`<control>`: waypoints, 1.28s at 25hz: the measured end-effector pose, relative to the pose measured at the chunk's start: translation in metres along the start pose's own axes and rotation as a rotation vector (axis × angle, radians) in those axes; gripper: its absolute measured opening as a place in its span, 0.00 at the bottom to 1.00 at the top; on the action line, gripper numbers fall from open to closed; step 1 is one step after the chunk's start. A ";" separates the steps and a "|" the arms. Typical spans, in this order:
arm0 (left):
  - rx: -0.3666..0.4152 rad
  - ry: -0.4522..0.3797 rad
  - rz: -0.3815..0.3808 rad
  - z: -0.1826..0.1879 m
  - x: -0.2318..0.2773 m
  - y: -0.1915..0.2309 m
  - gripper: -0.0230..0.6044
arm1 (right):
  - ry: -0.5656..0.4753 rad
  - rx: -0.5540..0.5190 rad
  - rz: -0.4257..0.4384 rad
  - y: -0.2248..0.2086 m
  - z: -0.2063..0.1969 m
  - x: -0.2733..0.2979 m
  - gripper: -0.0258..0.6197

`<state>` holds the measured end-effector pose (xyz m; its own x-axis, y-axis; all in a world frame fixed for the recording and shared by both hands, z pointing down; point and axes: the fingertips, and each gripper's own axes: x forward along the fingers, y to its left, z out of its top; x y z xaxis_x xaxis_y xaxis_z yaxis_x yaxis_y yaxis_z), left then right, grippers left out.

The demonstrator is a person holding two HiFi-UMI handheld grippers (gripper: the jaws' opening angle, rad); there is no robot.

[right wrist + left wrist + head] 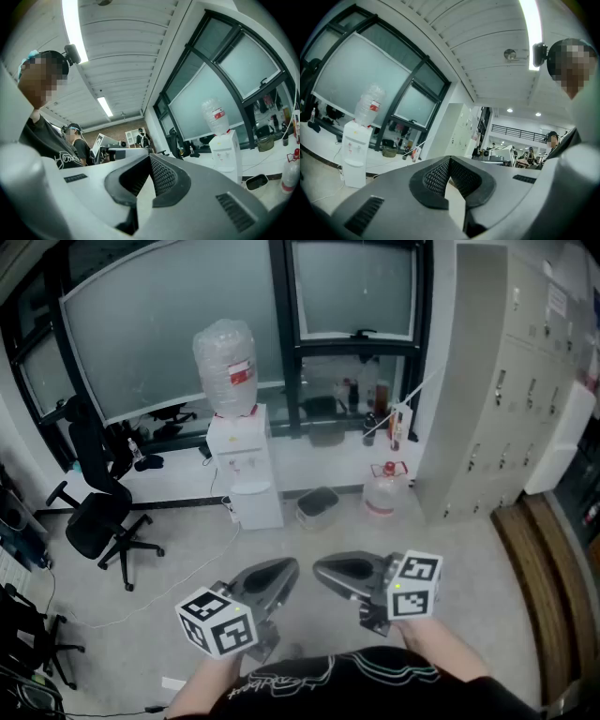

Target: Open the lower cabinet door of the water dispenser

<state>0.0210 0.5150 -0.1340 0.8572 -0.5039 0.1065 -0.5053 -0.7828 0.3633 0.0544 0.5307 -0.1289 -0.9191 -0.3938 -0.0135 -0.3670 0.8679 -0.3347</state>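
"Head view shows what the gripper views miss?"
"All the floor (309, 531) between: the water dispenser (242, 460) stands upright against the window wall (169, 324), front and lower cabinet door (256, 507) facing the person, well apart from both grippers."
"Jaws?"
"Left gripper (289, 566), right gripper (321, 568): each pressed together, empty."

The water dispenser (241, 460) is a white upright box, standing square below the big window (169, 324), hard against the wall under it. A clear upturned bottle (226, 367) with a red label sits on top, rising in front of the glass. Small taps (246, 464) show on its front. Beneath them the plain white lower cabinet door (256, 509) is shut.
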 end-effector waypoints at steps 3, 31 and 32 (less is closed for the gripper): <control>0.010 0.005 0.000 -0.002 0.005 -0.010 0.04 | -0.005 -0.004 0.001 0.003 0.001 -0.010 0.06; -0.202 0.140 -0.012 -0.056 0.127 0.139 0.04 | 0.078 0.171 -0.171 -0.180 -0.050 0.014 0.06; -0.213 0.140 -0.014 -0.055 0.134 0.153 0.04 | 0.087 0.176 -0.181 -0.195 -0.049 0.020 0.06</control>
<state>0.0641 0.3481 -0.0135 0.8768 -0.4268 0.2218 -0.4738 -0.6872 0.5508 0.1006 0.3689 -0.0175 -0.8523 -0.5040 0.1399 -0.5031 0.7167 -0.4830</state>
